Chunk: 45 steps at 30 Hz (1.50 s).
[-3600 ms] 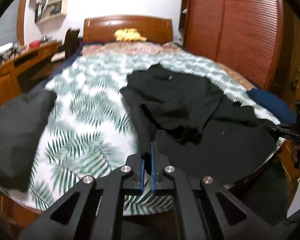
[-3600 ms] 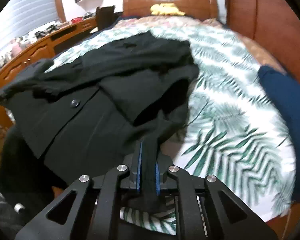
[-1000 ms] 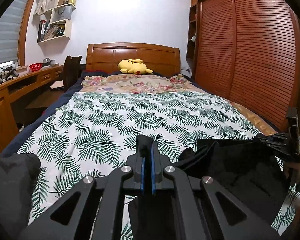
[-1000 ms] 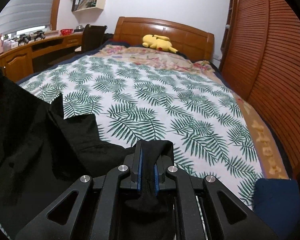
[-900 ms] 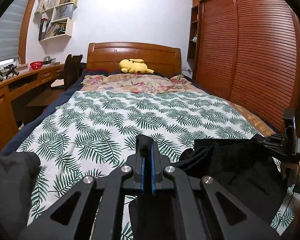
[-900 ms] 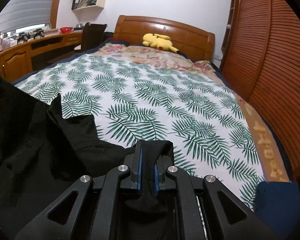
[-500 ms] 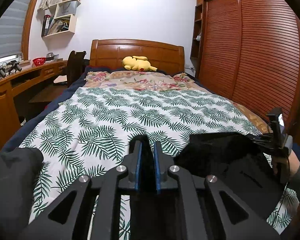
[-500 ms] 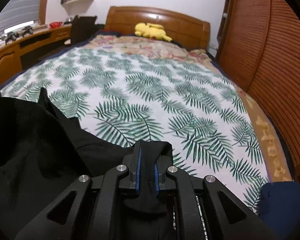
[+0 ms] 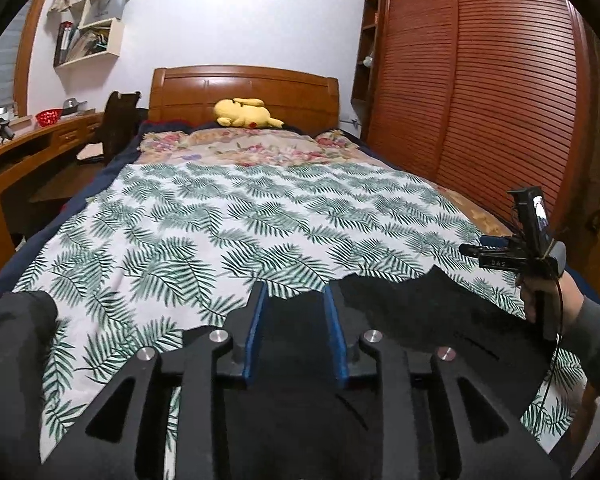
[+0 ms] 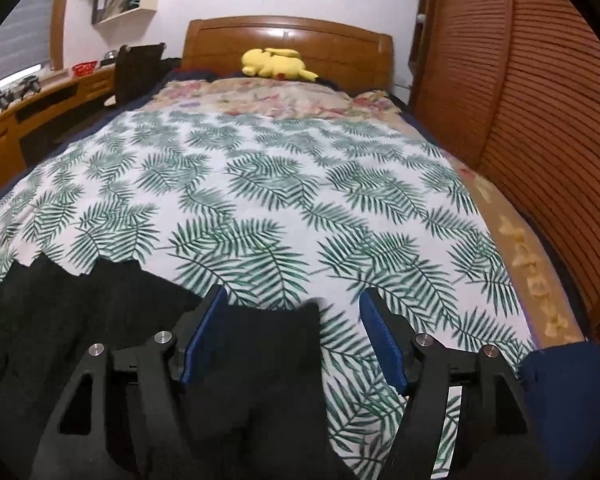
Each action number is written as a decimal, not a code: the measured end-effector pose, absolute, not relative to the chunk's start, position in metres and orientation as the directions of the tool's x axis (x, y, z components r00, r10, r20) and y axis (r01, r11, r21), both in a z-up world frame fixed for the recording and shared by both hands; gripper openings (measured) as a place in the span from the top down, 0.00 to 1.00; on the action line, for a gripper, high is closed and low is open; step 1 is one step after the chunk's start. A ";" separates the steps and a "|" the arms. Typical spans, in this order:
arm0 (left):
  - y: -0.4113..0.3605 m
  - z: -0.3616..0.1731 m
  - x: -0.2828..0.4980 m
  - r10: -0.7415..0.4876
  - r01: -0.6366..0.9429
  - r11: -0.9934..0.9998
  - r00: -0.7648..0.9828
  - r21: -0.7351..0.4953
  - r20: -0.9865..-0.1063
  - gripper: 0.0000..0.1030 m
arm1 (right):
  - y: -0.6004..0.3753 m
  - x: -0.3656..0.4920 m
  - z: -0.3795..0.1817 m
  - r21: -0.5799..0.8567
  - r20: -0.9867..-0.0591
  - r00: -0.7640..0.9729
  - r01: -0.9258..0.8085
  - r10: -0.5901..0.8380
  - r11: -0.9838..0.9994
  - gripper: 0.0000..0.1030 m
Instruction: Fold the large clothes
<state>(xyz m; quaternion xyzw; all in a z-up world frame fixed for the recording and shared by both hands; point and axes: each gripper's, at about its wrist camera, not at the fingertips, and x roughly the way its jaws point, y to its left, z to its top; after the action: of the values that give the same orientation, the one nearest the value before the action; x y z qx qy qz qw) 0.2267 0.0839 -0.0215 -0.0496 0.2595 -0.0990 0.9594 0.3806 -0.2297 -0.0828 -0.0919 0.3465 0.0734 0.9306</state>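
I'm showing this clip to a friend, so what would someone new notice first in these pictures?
Probably the palm-leaf bedspread covering most of the bed, with a yellow plush toy lying against the wooden headboard. Next, the black garment spread across the near end. The left tongs and right tongs have just been opening, their blue pads clear of it.

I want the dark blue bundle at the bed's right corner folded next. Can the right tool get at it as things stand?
Probably yes. The right tool has just been opening, its pads off the black garment, and the dark blue bundle lies just beside it on the leaf-print bedspread with nothing between.
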 end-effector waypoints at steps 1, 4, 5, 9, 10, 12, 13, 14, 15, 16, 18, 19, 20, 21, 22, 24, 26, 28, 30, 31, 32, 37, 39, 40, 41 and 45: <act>0.081 -0.023 0.227 -0.221 0.169 0.974 0.842 -0.148 -0.491 0.73 | -0.231 0.383 -0.087 -0.129 -0.675 0.735 -0.206 0.066 0.970 0.32; 0.075 -0.028 0.231 -0.235 0.185 0.972 0.830 -0.147 -0.505 0.72 | -0.237 0.391 -0.105 -0.121 -0.735 0.675 -0.221 0.062 0.968 0.32; 0.072 -0.029 0.232 -0.237 0.188 0.971 0.828 -0.146 -0.509 0.72 | -0.238 0.394 -0.110 -0.113 -0.749 0.660 -0.222 0.064 0.968 0.32; 0.063 -0.036 0.236 -0.249 0.205 0.968 0.812 -0.142 -0.528 0.72 | -0.244 0.411 -0.134 -0.067 -0.815 0.575 -0.219 0.073 0.973 0.32; 0.061 -0.038 0.238 -0.251 0.209 0.968 0.808 -0.140 -0.533 0.72 | -0.245 0.415 -0.139 -0.060 -0.825 0.560 -0.217 0.074 0.974 0.32; 0.057 -0.041 0.239 -0.252 0.213 0.968 0.802 -0.135 -0.542 0.72 | -0.245 0.421 -0.144 -0.049 -0.839 0.538 -0.219 0.079 0.974 0.36; 0.056 -0.042 0.240 -0.253 0.215 0.967 0.800 -0.134 -0.545 0.71 | -0.244 0.424 -0.148 -0.041 -0.848 0.524 -0.224 0.085 0.974 0.39; 0.055 -0.042 0.240 -0.255 0.217 0.967 0.798 -0.134 -0.546 0.72 | -0.243 0.428 -0.152 -0.041 -0.857 0.509 -0.230 0.084 0.972 0.41; 0.054 -0.043 0.241 -0.257 0.219 0.966 0.796 -0.134 -0.548 0.71 | -0.242 0.431 -0.155 -0.047 -0.863 0.499 -0.232 0.077 0.971 0.48; 0.053 -0.044 0.242 -0.259 0.222 0.966 0.794 -0.134 -0.550 0.71 | -0.241 0.434 -0.160 -0.047 -0.876 0.476 -0.239 0.075 0.970 0.57; 0.051 -0.045 0.243 -0.261 0.226 0.965 0.790 -0.132 -0.554 0.71 | -0.239 0.438 -0.165 -0.043 -0.887 0.456 -0.250 0.078 0.967 0.77; 0.050 -0.046 0.243 -0.261 0.228 0.965 0.789 -0.131 -0.557 0.71 | -0.238 0.438 -0.166 -0.044 -0.889 0.450 -0.260 0.081 0.965 0.91; 0.049 -0.046 0.244 -0.262 0.229 0.965 0.787 -0.130 -0.558 0.71 | -0.236 0.437 -0.166 -0.049 -0.885 0.457 -0.274 0.085 0.960 0.92; 0.049 -0.047 0.244 -0.262 0.231 0.965 0.786 -0.128 -0.560 0.71 | -0.233 0.435 -0.162 -0.056 -0.875 0.476 -0.291 0.094 0.955 0.95; 0.048 -0.047 0.244 -0.263 0.232 0.964 0.784 -0.127 -0.562 0.71 | -0.231 0.433 -0.158 -0.061 -0.863 0.494 -0.301 0.102 0.952 0.98; 0.046 -0.048 0.244 -0.263 0.233 0.964 0.782 -0.125 -0.565 0.71 | -0.230 0.428 -0.142 -0.148 -0.805 0.592 -0.251 0.031 0.957 0.99; 0.045 -0.049 0.245 -0.265 0.237 0.963 0.779 -0.125 -0.568 0.71 | -0.236 0.426 -0.124 -0.180 -0.739 0.673 -0.170 -0.020 0.969 1.00; 0.044 -0.050 0.244 -0.265 0.238 0.963 0.777 -0.123 -0.571 0.71 | -0.240 0.432 -0.120 -0.176 -0.749 0.661 -0.135 -0.043 0.975 1.00; 0.043 -0.051 0.244 -0.263 0.240 0.964 0.776 -0.117 -0.573 0.71 | -0.239 0.432 -0.119 -0.182 -0.751 0.659 -0.141 -0.045 0.973 0.99; 0.042 -0.051 0.243 -0.263 0.242 0.963 0.775 -0.115 -0.574 0.71 | -0.238 0.431 -0.118 -0.183 -0.750 0.660 -0.145 -0.043 0.972 0.97; 0.041 -0.052 0.242 -0.262 0.244 0.963 0.774 -0.111 -0.576 0.71 | -0.237 0.428 -0.114 -0.187 -0.748 0.662 -0.142 -0.047 0.972 0.93; 0.038 -0.056 0.237 -0.258 0.250 0.963 0.768 -0.097 -0.587 0.71 | -0.235 0.391 -0.097 -0.147 -0.734 0.679 -0.187 0.020 0.971 0.56; 0.037 -0.057 0.233 -0.258 0.254 0.963 0.767 -0.092 -0.587 0.71 | -0.234 0.370 -0.094 -0.129 -0.732 0.679 -0.214 0.053 0.968 0.50; 0.036 -0.057 0.230 -0.256 0.254 0.963 0.768 -0.088 -0.587 0.71 | -0.233 0.357 -0.094 -0.121 -0.733 0.677 -0.232 0.071 0.965 0.49; 0.035 -0.057 0.228 -0.252 0.251 0.964 0.770 -0.084 -0.587 0.71 | -0.231 0.344 -0.094 -0.115 -0.736 0.671 -0.251 0.087 0.961 0.49; 0.031 -0.060 0.214 -0.267 0.268 0.959 0.763 -0.088 -0.588 0.71 | -0.223 0.292 -0.100 -0.115 -0.749 0.649 -0.323 0.131 0.939 0.49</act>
<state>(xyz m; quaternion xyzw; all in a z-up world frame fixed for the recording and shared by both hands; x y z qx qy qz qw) 0.2143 0.0310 -0.0604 0.0004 0.3131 -0.1424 0.9390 0.2924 -0.2233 -0.1003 -0.1200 0.3994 0.1260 0.9001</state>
